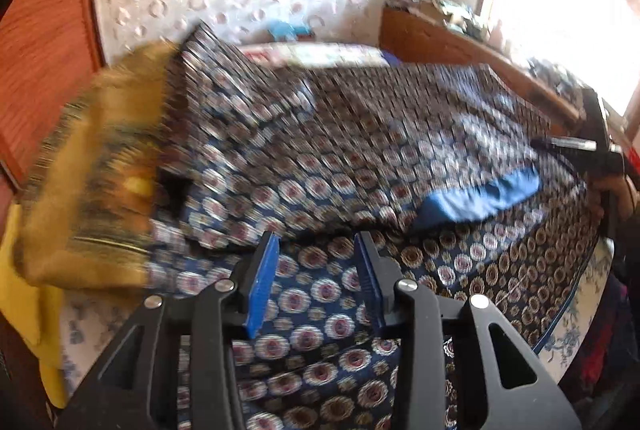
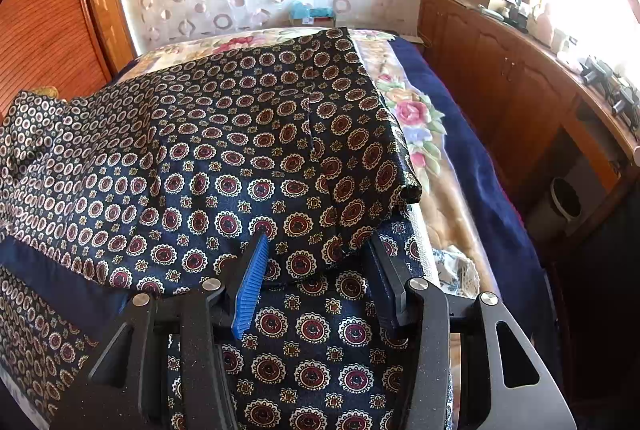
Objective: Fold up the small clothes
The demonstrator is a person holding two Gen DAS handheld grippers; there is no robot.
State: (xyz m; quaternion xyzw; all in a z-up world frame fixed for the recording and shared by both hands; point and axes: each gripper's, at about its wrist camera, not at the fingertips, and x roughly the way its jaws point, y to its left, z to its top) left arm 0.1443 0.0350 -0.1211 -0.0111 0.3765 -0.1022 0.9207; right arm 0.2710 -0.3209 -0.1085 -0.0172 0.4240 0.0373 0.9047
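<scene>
A dark blue garment printed with red and cream medallions (image 2: 224, 134) lies spread over the bed, with a plain blue band (image 1: 480, 196) along one edge. My left gripper (image 1: 318, 238) hovers over its near part, jaws apart and nothing between the blue pads; this view is motion-blurred. My right gripper (image 2: 318, 242) rests at the garment's near right corner, jaws apart. A folded-over edge of the cloth lies across the gap and drapes over the right finger, hiding its tip. In the left wrist view the right gripper (image 1: 596, 150) shows at the far right.
A mustard-yellow cloth (image 1: 92, 150) is heaped at the left of the bed. A floral blanket (image 2: 408, 110) covers the bed under the garment. A wooden cabinet (image 2: 500, 78) with clutter on top runs along the right, and a wooden door (image 2: 40, 10) stands at the left.
</scene>
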